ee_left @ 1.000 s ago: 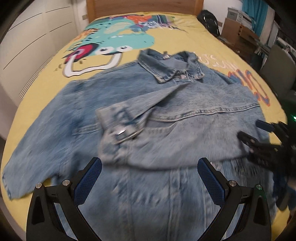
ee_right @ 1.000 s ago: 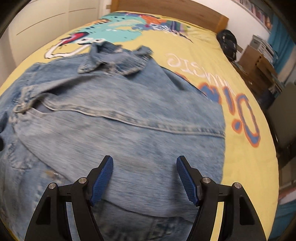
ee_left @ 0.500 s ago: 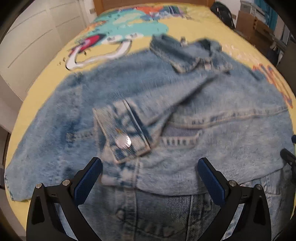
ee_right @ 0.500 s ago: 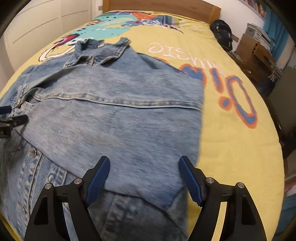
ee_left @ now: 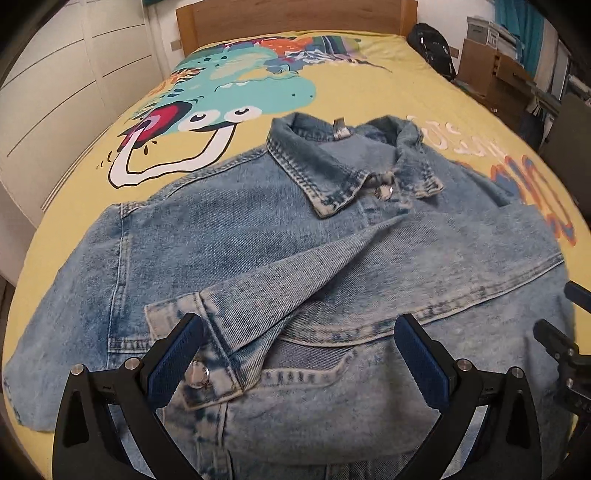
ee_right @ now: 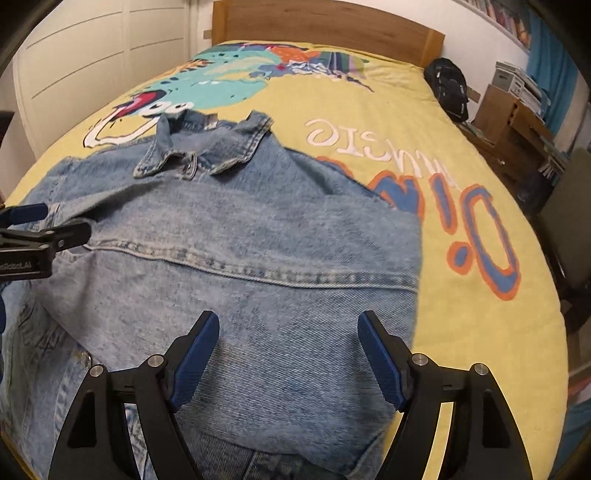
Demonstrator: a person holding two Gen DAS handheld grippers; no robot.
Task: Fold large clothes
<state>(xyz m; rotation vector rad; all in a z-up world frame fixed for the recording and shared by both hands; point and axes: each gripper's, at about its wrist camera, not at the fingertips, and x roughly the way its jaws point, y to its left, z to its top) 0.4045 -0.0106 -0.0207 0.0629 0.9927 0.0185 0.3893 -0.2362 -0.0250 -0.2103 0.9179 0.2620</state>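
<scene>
A light blue denim jacket [ee_left: 229, 229] lies front up on the yellow bedspread [ee_left: 362, 92], collar toward the headboard. Its right sleeve is folded across the chest, and the cuff [ee_left: 207, 354] with a metal button lies near my left fingers. My left gripper [ee_left: 299, 354] is open and empty, hovering over the jacket's lower chest. My right gripper [ee_right: 288, 354] is open and empty above the folded right side of the jacket [ee_right: 258, 229]. The left gripper shows at the left edge of the right wrist view [ee_right: 22, 230].
The wooden headboard [ee_left: 295, 14] is at the far end. White wardrobe doors [ee_left: 55, 85] stand to the left of the bed. A black bag [ee_right: 448, 88], cardboard boxes [ee_right: 509, 110] and a chair [ee_right: 569, 206] stand to the right of it.
Both grippers have drawn back and risen a little. The folded sleeve and cuff now lie still on the chest. Both grippers stay open.
</scene>
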